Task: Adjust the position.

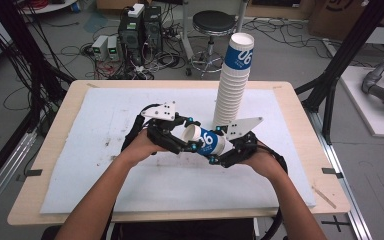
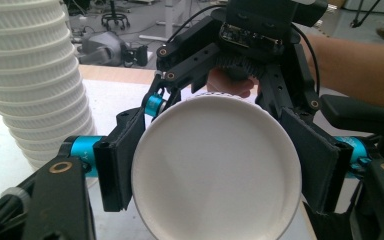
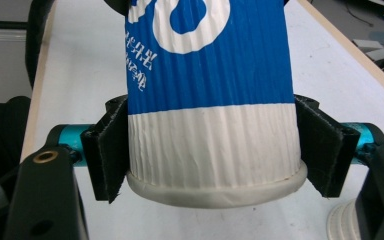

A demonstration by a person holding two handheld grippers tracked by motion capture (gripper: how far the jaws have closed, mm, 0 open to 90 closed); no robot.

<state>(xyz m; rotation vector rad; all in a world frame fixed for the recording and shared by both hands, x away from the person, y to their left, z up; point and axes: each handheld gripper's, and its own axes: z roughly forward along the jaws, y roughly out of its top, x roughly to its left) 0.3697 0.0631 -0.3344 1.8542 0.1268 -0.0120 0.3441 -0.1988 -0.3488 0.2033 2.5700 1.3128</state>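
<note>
Item: paper cup (image 1: 206,140), lying sideways above counter centre, clamped by left gripper (image 1: 185,140) fingers and right gripper (image 1: 219,150) fingers. Status: off cup stack (image 1: 232,85) near far edge; placement pending.

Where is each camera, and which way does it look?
High view: above the person's side, looking forward and down at the table; both forearms, the left gripper and the right gripper show.
Left gripper view: on the left gripper, looking along its jaws at the cup, round end on; the right gripper is beyond.
Right gripper view: on the right gripper, looking along its jaws at the cup's ribbed side.
Shared: all see the cup; high and left gripper views see the stack.
</note>
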